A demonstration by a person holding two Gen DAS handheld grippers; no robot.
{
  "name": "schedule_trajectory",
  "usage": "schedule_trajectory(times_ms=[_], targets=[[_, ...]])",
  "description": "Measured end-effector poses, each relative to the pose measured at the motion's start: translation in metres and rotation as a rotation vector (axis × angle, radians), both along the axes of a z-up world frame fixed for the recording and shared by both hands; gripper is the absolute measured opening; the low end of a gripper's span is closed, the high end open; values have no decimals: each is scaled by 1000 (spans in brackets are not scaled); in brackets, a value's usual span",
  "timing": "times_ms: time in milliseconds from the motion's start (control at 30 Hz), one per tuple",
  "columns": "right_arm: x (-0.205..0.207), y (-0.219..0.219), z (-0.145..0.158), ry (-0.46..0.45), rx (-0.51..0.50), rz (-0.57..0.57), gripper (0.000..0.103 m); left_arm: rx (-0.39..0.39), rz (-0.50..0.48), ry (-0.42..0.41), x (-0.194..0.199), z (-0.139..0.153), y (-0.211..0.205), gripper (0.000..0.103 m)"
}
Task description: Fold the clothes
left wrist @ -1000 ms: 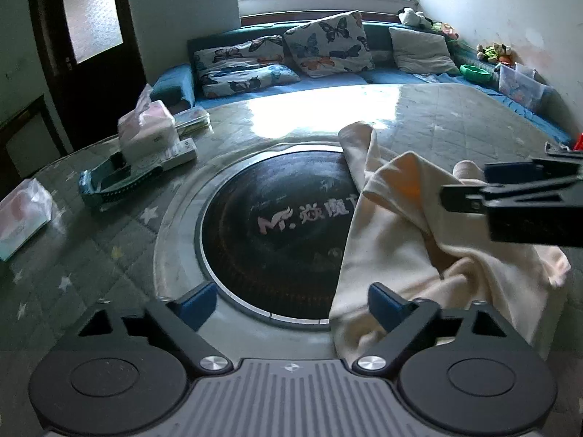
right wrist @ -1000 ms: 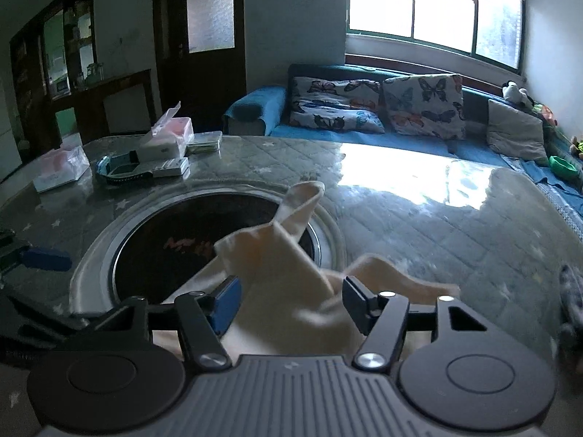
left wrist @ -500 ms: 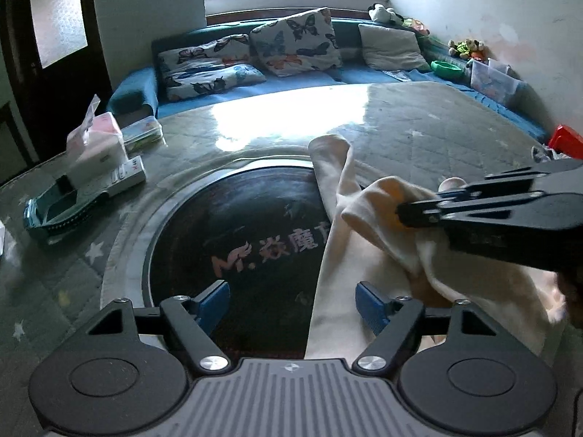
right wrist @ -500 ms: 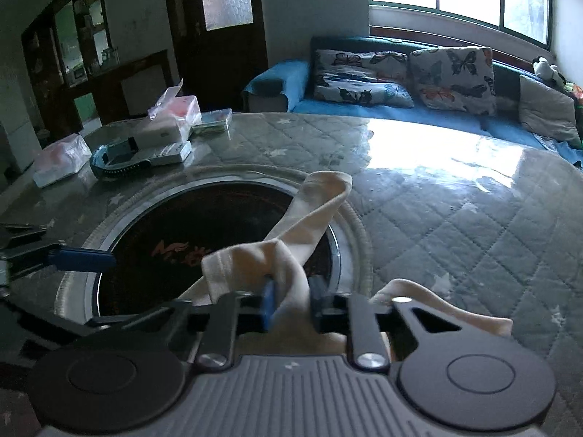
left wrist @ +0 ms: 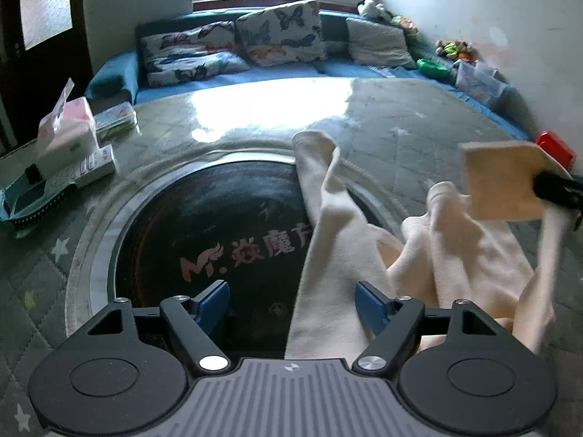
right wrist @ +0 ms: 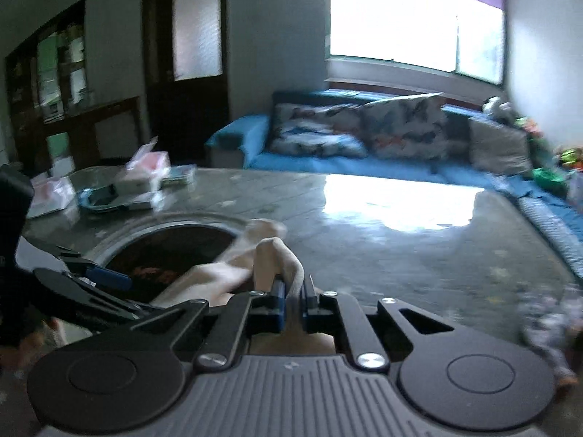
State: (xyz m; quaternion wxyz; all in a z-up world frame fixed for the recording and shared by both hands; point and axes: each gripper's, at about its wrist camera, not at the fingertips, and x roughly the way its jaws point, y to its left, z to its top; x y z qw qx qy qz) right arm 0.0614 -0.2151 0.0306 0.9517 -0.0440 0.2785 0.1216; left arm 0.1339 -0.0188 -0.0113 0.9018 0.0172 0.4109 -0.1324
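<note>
The right gripper [right wrist: 291,304] has its blue pads pinched tight on a fold of the cream garment [left wrist: 339,240], lifting that part clear of the table [left wrist: 400,123]; in the left wrist view the same gripper [left wrist: 546,189] shows at the far right edge, with a flat flap of the cloth standing up from it and a strip hanging down toward the heap. The rest of the garment lies on the table, one long narrow end stretched away toward the far side across the rim of the round dark inset [left wrist: 204,240] (the one with lettering on it), the bulk crumpled to the right of it.

The left gripper [left wrist: 291,300] hovers with its jaws wide apart and holds nothing. The near edge of the cloth runs between its two blue pads, closer to the right one; whether the fabric touches that pad is not clear. In the right wrist view this gripper [right wrist: 98,276] sits low at the left, beside the cloth.
</note>
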Motion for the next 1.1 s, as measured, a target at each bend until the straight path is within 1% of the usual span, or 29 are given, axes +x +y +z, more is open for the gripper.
schedule_trajectory(times_ms=[100, 167, 233, 267, 367, 467, 533, 567, 633, 667, 700, 767, 867, 1100], targets=[[-17, -20, 0, -11, -34, -77, 7, -45, 1, -17, -3, 5, 2, 78], [-27, -34, -3, -2, -48, -130, 7, -48, -8, -16, -3, 6, 1, 78], [-35, -46, -7, 14, -60, -171, 7, -20, 3, -12, -2, 4, -3, 78], [-38, -51, -10, 24, -67, -186, 7, -21, 4, -6, -1, 2, -3, 78], [-46, -59, -15, 58, -83, -215, 7, -73, -8, 40, 4, -4, -1, 78], [-54, -64, -19, 71, -86, -232, 9, -106, -28, 66, 4, -9, -1, 63], [-57, -66, -17, 60, -86, -242, 10, -136, -43, 77, 3, -10, 1, 41], [-58, -66, -14, 53, -84, -241, 10, -144, -44, 72, 1, -9, 1, 36], [-60, -67, -8, 37, -80, -241, 13, -158, -44, 63, -2, -6, 3, 17], [-61, -67, -5, 30, -78, -236, 15, -166, -44, 58, -4, -5, 3, 15], [-60, -65, -4, 25, -76, -227, 17, -159, -37, 48, -7, -3, 4, 14], [-59, -61, -2, 23, -68, -194, 17, -142, -19, 28, -13, 0, 6, 13], [-56, -50, -5, 36, -61, -144, 22, -101, 18, -8, -27, 8, 13, 13], [-38, -21, -27, 125, -33, -35, 24, -25, 121, -61, -71, 24, 47, 12]])
